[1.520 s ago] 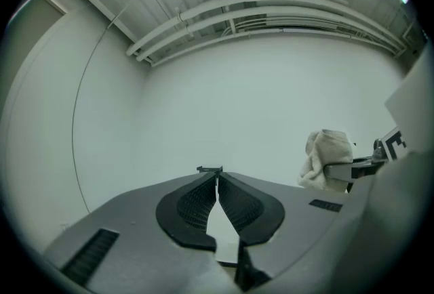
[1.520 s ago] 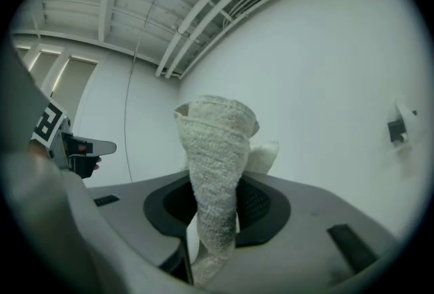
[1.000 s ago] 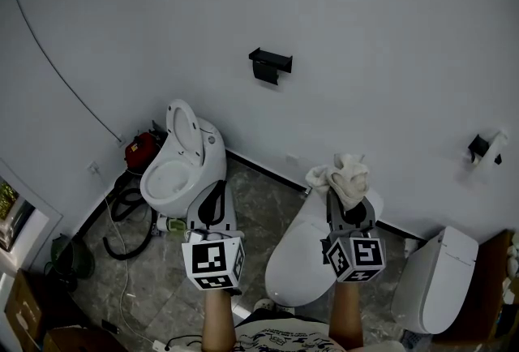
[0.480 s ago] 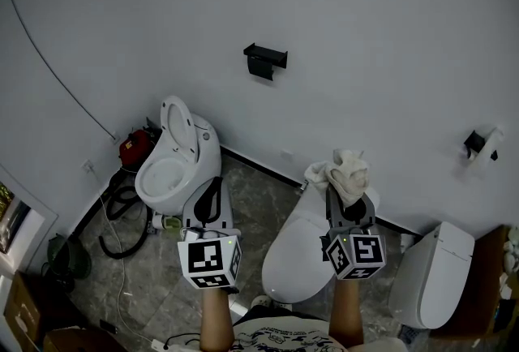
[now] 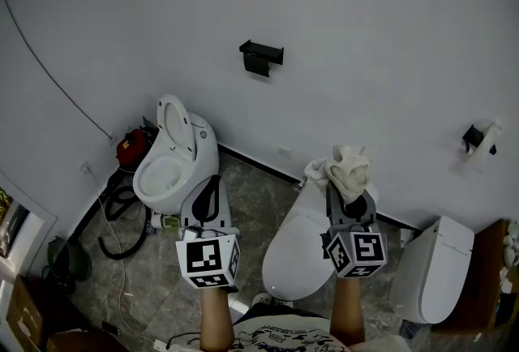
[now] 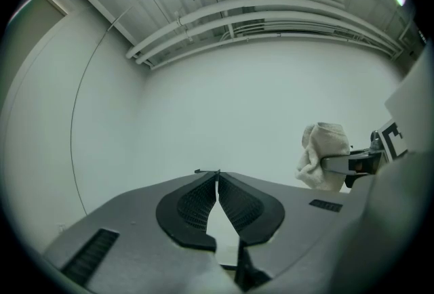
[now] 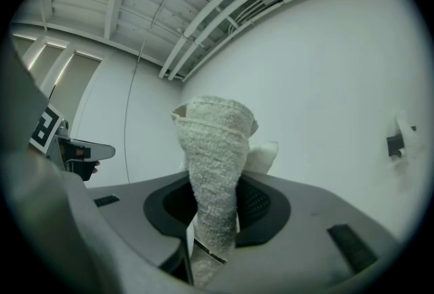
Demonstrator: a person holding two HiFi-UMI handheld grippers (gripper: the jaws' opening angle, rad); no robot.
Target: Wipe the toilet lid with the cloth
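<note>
A white toilet with its lid (image 5: 302, 243) down stands below me, just left of my right gripper (image 5: 349, 198). That gripper is shut on a crumpled white cloth (image 5: 344, 169), which sticks up past its tips; the right gripper view shows the cloth (image 7: 214, 171) pinched between the jaws and pointing at the wall. My left gripper (image 5: 206, 198) hangs to the left of the toilet, shut with nothing in it; its tips (image 6: 217, 176) meet in the left gripper view, where the cloth (image 6: 324, 155) shows at the right.
A second toilet (image 5: 173, 164) with its seat up stands at the left, a third one (image 5: 428, 269) at the right. A red object (image 5: 131, 149) and a black hose (image 5: 122, 216) lie by the left wall. A black holder (image 5: 260, 57) hangs on the white wall.
The head view has shifted slightly, so the room sits a little further left and up. Both grippers keep their places, and the cloth stays gripped.
</note>
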